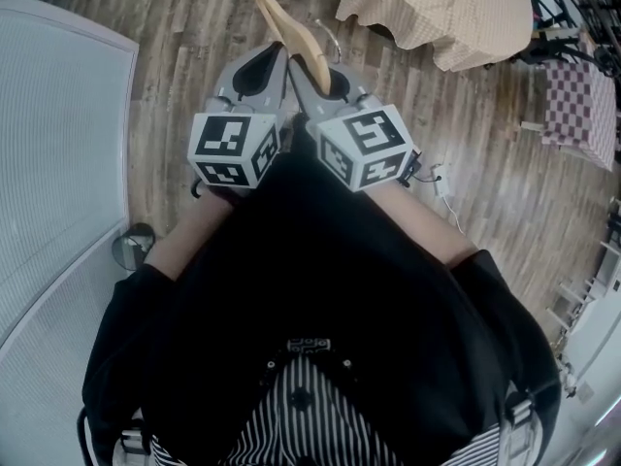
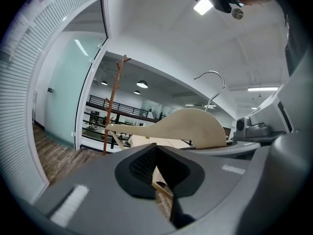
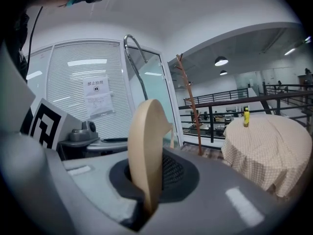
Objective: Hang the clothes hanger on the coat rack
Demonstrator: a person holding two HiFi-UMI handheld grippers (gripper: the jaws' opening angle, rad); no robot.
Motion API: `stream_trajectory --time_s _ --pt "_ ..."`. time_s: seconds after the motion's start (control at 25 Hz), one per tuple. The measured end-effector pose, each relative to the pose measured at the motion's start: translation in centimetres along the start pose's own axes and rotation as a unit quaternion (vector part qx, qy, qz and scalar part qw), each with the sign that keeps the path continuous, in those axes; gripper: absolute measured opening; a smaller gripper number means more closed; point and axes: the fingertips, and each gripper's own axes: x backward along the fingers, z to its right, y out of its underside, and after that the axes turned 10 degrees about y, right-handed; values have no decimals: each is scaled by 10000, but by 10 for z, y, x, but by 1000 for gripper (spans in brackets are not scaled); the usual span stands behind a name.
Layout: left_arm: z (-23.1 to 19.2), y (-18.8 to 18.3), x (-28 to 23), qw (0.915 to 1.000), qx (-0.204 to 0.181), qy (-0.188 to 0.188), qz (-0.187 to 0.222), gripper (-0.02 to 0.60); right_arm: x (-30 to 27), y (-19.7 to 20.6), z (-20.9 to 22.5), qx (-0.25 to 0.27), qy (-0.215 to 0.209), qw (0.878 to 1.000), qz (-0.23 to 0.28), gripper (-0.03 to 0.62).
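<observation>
A pale wooden clothes hanger (image 1: 287,25) with a metal hook (image 3: 136,58) stands edge-on in my right gripper (image 3: 149,182), which is shut on its thick middle. My left gripper (image 1: 273,59) sits close beside the right gripper (image 1: 320,74). In the left gripper view its jaws (image 2: 164,182) are nearly together, with the hanger's thin wooden bar (image 2: 163,188) caught in the narrow gap. The hanger's arm (image 2: 146,127) stretches left across that view. The brown, branch-like coat rack (image 2: 112,106) stands some way ahead on the wood floor, and shows as well in the right gripper view (image 3: 191,106).
A round table with a checked cloth (image 3: 268,148) stands right of the rack, with a yellow bottle (image 3: 246,116) on it. A glass wall with blinds (image 1: 58,163) runs along my left. A checked chair (image 1: 578,105) and a cable (image 1: 444,190) lie to the right.
</observation>
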Motion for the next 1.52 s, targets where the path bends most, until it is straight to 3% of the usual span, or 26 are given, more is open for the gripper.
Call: stream_trajectory --time_s 0.48,0.88,1.24,1.52 --pt "-70 -18 -55 9984 85 -563 24 2 -82 -26 30 159 -607 9978 -196 2" --pt "-112 -48 -118 9963 12 -850 101 2 -141 -63 76 185 -867 9959 -164 2" --pt "-125 -89 -187 9950 -112 -982 156 2 -173 -111 134 189 -1046 9943 -36 2" --pt "-132 -98 -228 9938 -185 -1095 107 2 -194 -122 172 57 -1151 9933 4 2"
